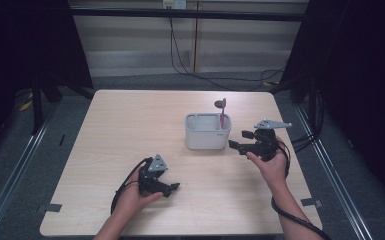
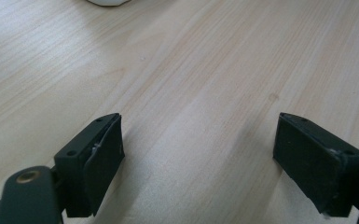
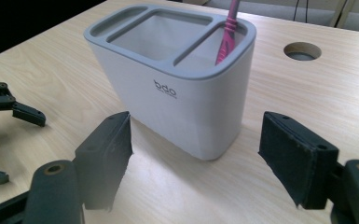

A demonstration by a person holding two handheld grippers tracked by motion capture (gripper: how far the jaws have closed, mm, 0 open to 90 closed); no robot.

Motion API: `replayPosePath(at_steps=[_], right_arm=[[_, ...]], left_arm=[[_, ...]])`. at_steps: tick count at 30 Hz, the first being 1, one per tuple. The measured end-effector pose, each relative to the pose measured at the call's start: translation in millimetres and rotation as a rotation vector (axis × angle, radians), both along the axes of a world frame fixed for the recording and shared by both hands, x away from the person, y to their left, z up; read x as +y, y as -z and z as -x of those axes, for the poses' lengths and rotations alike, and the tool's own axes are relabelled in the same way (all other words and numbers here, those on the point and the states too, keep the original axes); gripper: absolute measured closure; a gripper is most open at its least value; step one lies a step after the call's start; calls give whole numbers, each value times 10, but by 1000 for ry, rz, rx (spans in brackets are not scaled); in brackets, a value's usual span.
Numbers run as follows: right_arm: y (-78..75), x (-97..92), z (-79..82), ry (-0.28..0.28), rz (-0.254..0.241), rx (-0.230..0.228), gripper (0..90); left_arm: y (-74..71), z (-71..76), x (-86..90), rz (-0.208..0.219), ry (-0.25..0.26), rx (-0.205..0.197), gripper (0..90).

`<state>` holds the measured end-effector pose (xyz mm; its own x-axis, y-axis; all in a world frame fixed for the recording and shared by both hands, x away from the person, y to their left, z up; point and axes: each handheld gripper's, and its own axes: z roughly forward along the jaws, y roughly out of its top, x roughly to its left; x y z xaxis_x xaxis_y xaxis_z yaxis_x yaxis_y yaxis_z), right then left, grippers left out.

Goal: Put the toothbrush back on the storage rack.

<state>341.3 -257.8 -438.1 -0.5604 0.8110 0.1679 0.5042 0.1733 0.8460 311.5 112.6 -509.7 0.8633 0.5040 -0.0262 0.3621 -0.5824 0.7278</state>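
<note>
Pink toothbrush (image 3: 227,35) upright in holder (image 3: 186,102), right compartment.

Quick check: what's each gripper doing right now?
Left gripper: open, nothing between its jaws.
Right gripper: open, holding nothing, beside the holder.

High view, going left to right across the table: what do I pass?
Left tongs low on the table, open → white holder with grey rim → pink toothbrush standing in the holder's right end compartment → right tongs, open, just right of the holder.
</note>
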Motion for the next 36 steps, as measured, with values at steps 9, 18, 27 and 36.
replayPosePath(at_steps=[9, 18, 27, 36], right_arm=[[78, -94, 65, -5, 11, 18, 229], [175, -149, 106, -37, 16, 40, 200], [287, -209, 149, -32, 26, 58, 194], [384, -245, 174, -26, 42, 81, 194]], left_arm=[[0, 0, 0, 0, 1, 0, 157], [0, 0, 0, 0, 1, 0, 157], [0, 0, 0, -1, -1, -1, 157], [1, 1, -1, 0, -1, -1, 157]])
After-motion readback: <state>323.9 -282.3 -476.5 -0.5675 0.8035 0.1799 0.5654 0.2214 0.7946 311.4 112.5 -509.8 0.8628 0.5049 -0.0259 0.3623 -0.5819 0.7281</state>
